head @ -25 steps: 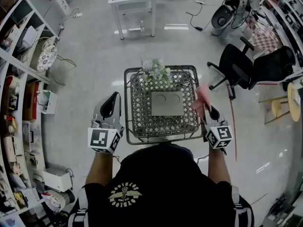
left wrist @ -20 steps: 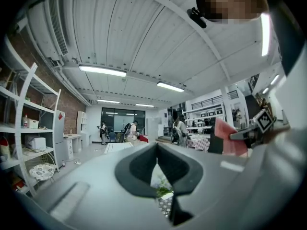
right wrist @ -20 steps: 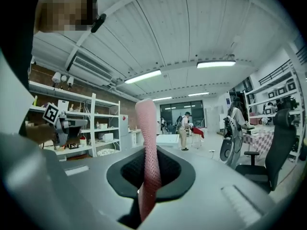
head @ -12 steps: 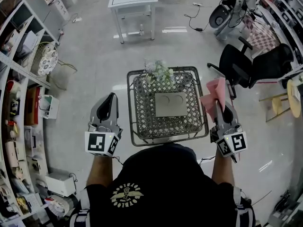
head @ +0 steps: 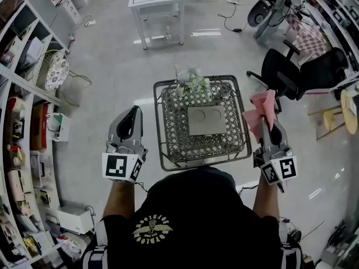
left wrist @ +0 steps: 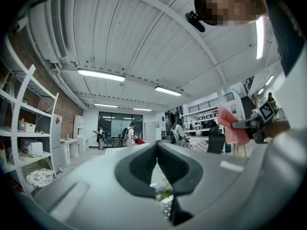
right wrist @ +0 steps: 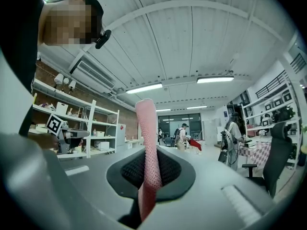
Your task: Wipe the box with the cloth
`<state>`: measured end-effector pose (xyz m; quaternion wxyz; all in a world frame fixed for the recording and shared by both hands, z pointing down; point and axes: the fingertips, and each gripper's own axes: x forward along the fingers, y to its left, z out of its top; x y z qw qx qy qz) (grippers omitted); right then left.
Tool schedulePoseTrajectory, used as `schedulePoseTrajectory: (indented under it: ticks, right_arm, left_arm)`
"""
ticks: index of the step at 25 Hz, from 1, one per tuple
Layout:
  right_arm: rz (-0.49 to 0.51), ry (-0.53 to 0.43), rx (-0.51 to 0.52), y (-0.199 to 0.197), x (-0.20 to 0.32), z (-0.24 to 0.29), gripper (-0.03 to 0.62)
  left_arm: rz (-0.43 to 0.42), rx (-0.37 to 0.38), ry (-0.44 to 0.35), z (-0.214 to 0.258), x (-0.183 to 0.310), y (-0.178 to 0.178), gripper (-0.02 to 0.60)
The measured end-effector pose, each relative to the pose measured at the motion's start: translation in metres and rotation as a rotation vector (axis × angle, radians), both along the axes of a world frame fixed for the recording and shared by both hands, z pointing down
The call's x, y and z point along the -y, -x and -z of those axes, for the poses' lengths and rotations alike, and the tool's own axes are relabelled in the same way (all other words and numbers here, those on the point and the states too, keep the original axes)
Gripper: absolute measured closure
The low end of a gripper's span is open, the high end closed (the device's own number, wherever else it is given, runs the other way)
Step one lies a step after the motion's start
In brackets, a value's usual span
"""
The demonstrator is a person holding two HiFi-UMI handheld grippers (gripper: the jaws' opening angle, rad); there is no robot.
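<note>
The flat grey metal box (head: 207,120) lies in the square wire mesh basket (head: 159,129). The bunch of pale flowers (head: 190,83) sits at its far end. The left gripper (head: 133,111) is beside the basket on the left. The right gripper (head: 269,125) is on the right, with the pink mesh cloth (head: 260,109) between its jaws.

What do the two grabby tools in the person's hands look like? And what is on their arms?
The left tool and right tool are grey tapered shells with dark textured pads inside. Each has a white cube at the back, printed with black square markers. The person wears a black short-sleeved shirt with a yellowish emblem.
</note>
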<state>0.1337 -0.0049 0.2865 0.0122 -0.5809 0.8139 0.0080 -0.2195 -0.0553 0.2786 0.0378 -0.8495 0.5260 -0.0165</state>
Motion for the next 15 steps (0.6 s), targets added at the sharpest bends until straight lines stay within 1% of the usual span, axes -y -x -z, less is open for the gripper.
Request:
schedulePoseTrajectory:
  ticks: [6,15]
  right_arm:
    - [-0.014,0.01,0.011,0.01,-0.01,0.002,0.577]
    - [-0.045,0.032,0.013,0.018,-0.026,-0.003,0.578]
  left_arm:
    - [-0.03,-0.018,-0.007,-0.006,0.002,0.007,0.581]
    - [-0.092,-0.054,0.006,-0.019,-0.007,0.0,0.581]
